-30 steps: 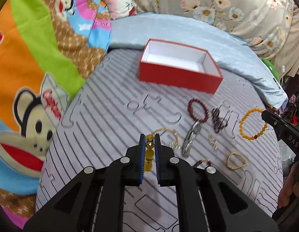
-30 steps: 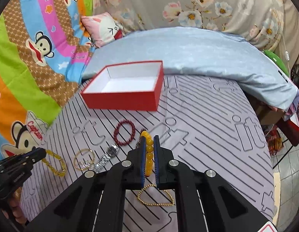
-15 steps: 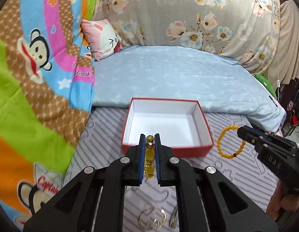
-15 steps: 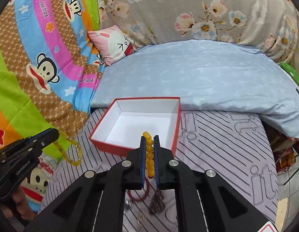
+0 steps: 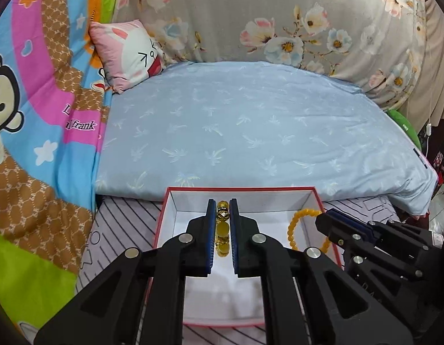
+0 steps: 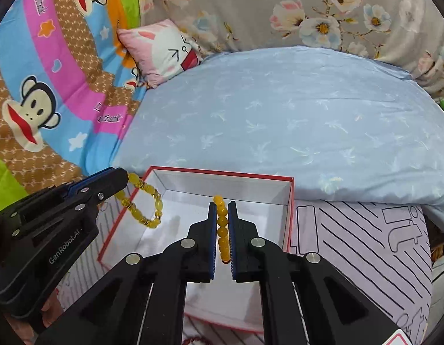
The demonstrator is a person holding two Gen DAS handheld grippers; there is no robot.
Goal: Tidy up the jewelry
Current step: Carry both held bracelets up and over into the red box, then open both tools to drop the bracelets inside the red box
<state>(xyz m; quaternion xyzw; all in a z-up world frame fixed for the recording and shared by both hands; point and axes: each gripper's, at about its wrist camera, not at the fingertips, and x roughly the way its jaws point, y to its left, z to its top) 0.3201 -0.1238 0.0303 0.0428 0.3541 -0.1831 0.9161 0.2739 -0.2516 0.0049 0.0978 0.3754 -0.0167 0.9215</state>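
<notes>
yellow beads: two bracelets are counted, one carried by each gripper, both hanging above the one red box.
left gripper (image 5: 222, 224): its blue pads are clamped on the faceted yellow bracelet (image 5: 222, 230); in the right wrist view this bracelet (image 6: 144, 201) is seen dangling from the tip as a loop of clear amber-yellow ovals with small gold spacers, over the box's left wall.
red box (image 5: 164, 218): one open box, red outside and white inside, with nothing seen lying on its floor; its far rim lies just beside the pale blue quilt (image 5: 250, 132), its right wall (image 6: 291, 215) just beside bare striped mat (image 6: 365, 230).
right gripper (image 6: 222, 227): its pads are pressed together on the round-bead bracelet (image 6: 222, 230), a string of smooth opaque orange-yellow beads; from the left wrist view the loop (image 5: 296, 230) is seen hanging inside the box near its right wall.
room: the two grippers are held side by side over the box, near each other but apart; open white floor is left between the two loops.
edges: one pink cartoon pillow (image 5: 127, 54) is seen well behind the box, against the floral fabric.
</notes>
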